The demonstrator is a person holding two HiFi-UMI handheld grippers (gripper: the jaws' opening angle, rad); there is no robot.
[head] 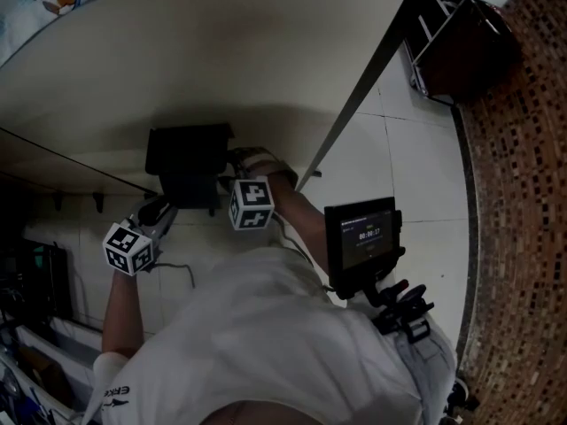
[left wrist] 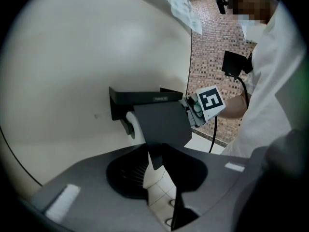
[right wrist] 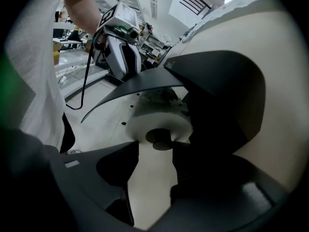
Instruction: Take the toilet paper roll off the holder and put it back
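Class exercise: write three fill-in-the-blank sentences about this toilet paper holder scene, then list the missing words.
1. The toilet paper roll is ___ in colour.
2. The black holder is fixed to a ___.
3. The left gripper holds the holder's cover lifted, and the roll sits on its spindle ___ that cover.

Missing words: white; wall; under

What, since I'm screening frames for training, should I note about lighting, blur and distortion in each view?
Head view: underexposed, the holder a black shape in shadow. Left gripper view: strong fisheye bending, dark corners, wall evenly lit, cover sharp. Right gripper view: toilet paper roll soft and close, glare from ceiling lights behind.
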